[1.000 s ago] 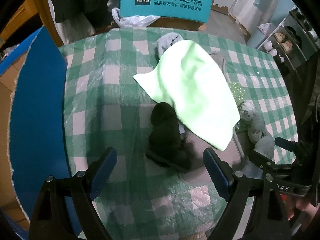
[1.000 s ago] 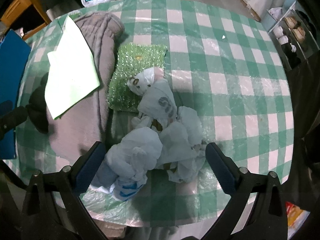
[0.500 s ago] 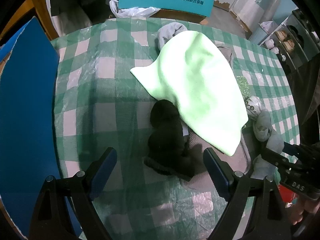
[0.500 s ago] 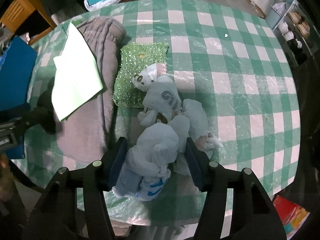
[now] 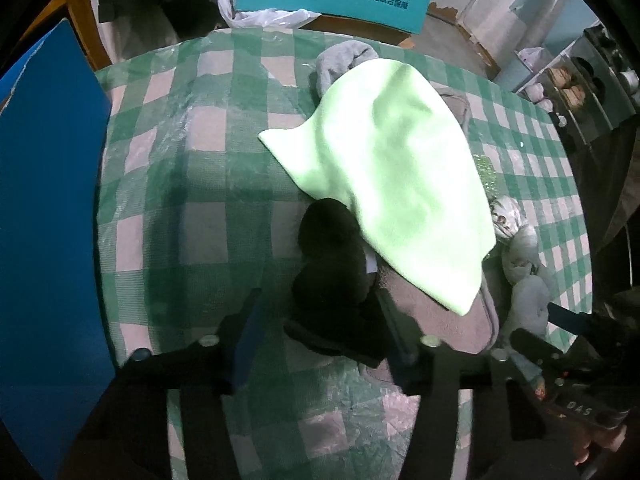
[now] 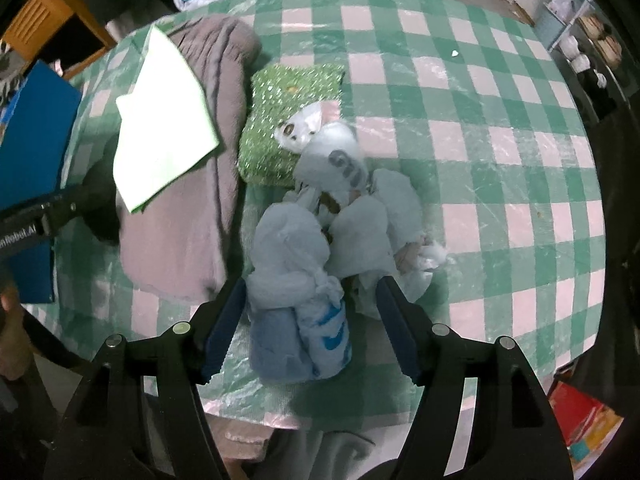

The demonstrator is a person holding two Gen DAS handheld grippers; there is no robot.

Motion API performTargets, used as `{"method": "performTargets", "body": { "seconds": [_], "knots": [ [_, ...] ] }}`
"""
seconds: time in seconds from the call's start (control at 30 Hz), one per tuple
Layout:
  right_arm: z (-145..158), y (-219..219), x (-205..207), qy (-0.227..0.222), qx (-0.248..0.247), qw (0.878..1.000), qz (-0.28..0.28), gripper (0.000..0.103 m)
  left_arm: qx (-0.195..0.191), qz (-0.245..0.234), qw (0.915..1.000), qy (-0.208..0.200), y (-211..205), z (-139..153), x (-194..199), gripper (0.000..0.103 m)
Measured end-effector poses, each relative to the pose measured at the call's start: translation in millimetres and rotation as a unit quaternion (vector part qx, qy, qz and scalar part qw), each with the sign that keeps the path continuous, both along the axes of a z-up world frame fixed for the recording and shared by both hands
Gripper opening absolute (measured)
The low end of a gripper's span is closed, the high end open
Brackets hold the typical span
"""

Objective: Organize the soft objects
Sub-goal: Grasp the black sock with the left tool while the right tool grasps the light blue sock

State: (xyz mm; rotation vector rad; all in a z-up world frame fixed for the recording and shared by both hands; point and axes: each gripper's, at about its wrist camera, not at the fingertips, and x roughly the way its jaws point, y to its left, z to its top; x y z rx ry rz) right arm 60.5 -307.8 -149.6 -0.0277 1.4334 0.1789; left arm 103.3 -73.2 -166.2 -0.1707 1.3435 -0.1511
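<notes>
Left wrist view has my left tool straddling the black soft bundle; its jaws have just been closing, but I see a gap on the left side, so I count them apart, with the bundle between and not yet pinched. That bundle lies on the green-checked desk, tucked under the edge of the pale green cloth, which drapes over a grey garment. My worry: if I close and lift here, the right jaw may catch the grey fabric too and drag the green cloth off with it.

On the right wrist view, my right tool has just been opening; its jaws stand either side of the pale blue plastic-wrapped roll, which may brush the left pad, without a firm clamp. The roll lies at the near edge of the desk, against other crumpled bags and near a green sparkly pad. Slippery film could slide out, and neighbours may tumble off the edge.
</notes>
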Motion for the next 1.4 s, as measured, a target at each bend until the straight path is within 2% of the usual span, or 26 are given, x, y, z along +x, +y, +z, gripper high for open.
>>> {"method": "performTargets", "body": {
  "seconds": [0.07,0.13,0.2,0.5,0.9,1.4],
  "knots": [
    [-0.3,0.5,-0.3,0.0,-0.002,1.0,0.003,0.069,-0.002,-0.005,1.0,-0.003,-1.5,1.2,-1.3,0.04],
    [-0.2,0.9,-0.1,-0.001,0.003,1.0,0.004,0.055,0.002,-0.011,0.9999,-0.009,-3.6,3.4,-2.2,0.035],
    [-4.0,13.4,5.8,-0.002,0.01,1.0,0.003,0.047,0.006,-0.014,0.9998,-0.014,-5.0,4.9,-2.4,0.033],
    [19.3,3.9,0.0,-0.026,0.031,0.999,-0.008,0.046,0.009,-0.019,0.9994,-0.027,-6.1,18.5,-9.4,0.031],
    [51.9,-3.3,-2.7,-0.068,0.05,0.996,-0.021,0.046,-0.002,-0.029,0.9976,-0.063,-12.5,55.0,-25.9,0.031],
    [105.9,17.8,-9.8,-0.14,0.05,0.989,0.02,0.046,-0.005,-0.02,0.9928,-0.118,-3.1,105.5,-53.3,0.031]
  ]
}}
